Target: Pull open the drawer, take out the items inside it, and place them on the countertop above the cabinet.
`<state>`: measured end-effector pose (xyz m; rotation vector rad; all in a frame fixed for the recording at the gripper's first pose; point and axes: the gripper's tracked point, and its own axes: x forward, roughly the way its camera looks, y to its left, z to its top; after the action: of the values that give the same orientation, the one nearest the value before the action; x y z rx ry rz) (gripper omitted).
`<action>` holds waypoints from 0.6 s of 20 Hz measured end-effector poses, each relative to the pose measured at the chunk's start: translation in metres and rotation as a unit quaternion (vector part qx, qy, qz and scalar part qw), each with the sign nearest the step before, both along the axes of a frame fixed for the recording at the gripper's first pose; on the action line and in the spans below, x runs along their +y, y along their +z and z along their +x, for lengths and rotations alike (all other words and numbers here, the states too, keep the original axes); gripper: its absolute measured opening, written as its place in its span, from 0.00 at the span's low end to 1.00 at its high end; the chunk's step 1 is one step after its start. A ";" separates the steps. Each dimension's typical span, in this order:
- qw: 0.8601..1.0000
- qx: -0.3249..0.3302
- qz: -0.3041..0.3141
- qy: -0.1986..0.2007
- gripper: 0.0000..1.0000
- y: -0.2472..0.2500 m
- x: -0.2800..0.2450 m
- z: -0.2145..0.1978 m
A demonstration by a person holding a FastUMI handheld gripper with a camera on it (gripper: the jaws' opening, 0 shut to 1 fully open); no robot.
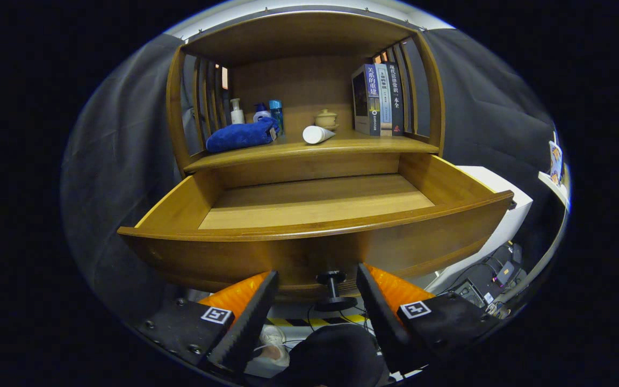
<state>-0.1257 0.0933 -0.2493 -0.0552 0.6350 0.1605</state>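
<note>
**Drawer open and bare; knob between the spread fingers**

The drawer (315,215) is seen pulled far out of the cabinet, its long axis running crosswise just ahead of the gripper (317,301). Its floor is seen bare; no item is visible inside. The countertop (342,148) lies above and beyond the drawer; on it a blue towel (240,134), 3 books (379,99), bottles and a white tube (317,134) are seen. The drawer's knob (332,290) stands between the 2 fingers, which are held apart and untouching.
</note>
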 end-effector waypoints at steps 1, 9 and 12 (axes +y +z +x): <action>1.000 0.000 -0.001 0.000 0.98 -0.002 0.001 0.004; 1.000 -0.007 -0.007 0.000 0.98 -0.007 0.010 0.045; 1.000 -0.023 -0.009 -0.001 0.98 -0.003 0.015 0.069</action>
<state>-0.0567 0.1085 -0.2524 -0.0755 0.5900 0.1517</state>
